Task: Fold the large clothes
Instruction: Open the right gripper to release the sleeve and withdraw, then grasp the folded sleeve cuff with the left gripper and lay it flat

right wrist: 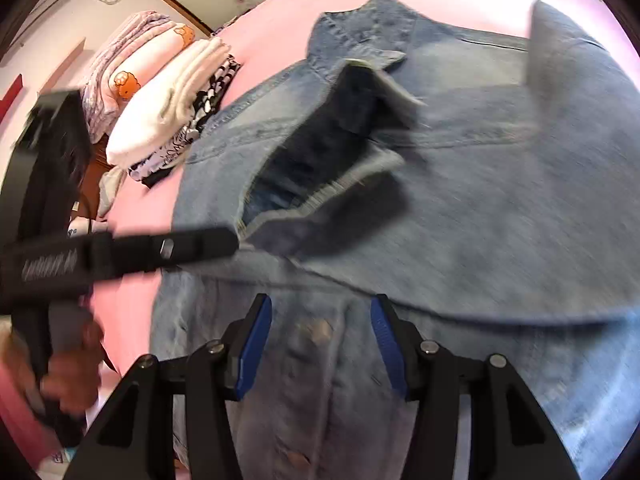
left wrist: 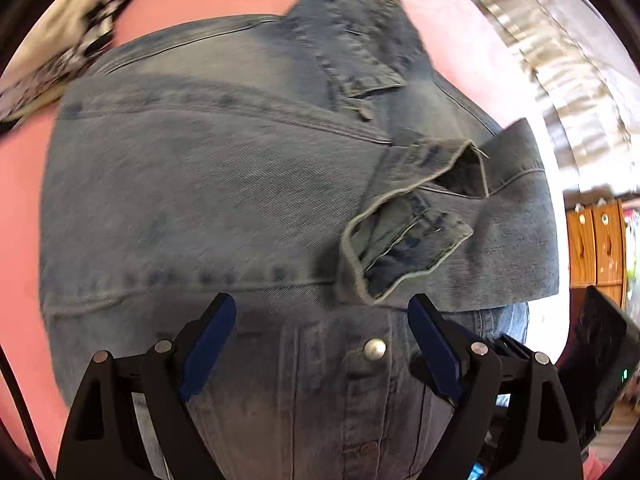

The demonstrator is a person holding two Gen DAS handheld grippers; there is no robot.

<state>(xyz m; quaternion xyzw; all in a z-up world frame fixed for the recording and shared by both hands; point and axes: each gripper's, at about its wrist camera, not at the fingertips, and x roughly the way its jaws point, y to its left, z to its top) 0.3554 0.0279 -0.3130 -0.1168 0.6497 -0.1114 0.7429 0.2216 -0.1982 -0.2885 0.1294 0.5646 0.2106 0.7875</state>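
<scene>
Denim jacket (left wrist: 200,184) lies spread under both tools, collar (left wrist: 352,44) pointing ahead; left tool (left wrist: 322,308) and right tool (right wrist: 320,312) both spread, empty.

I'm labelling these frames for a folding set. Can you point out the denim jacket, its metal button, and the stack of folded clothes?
denim jacket (left wrist: 192,184): left wrist view, on the broad folded panel.
metal button (left wrist: 375,349): left wrist view, on the button's face, between the open jaws.
stack of folded clothes (right wrist: 172,96): right wrist view, on the white top piece.

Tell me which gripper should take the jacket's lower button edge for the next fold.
Probably the left gripper: wide open over the denim jacket with a button between its fingers. The right gripper opens narrower there.
</scene>
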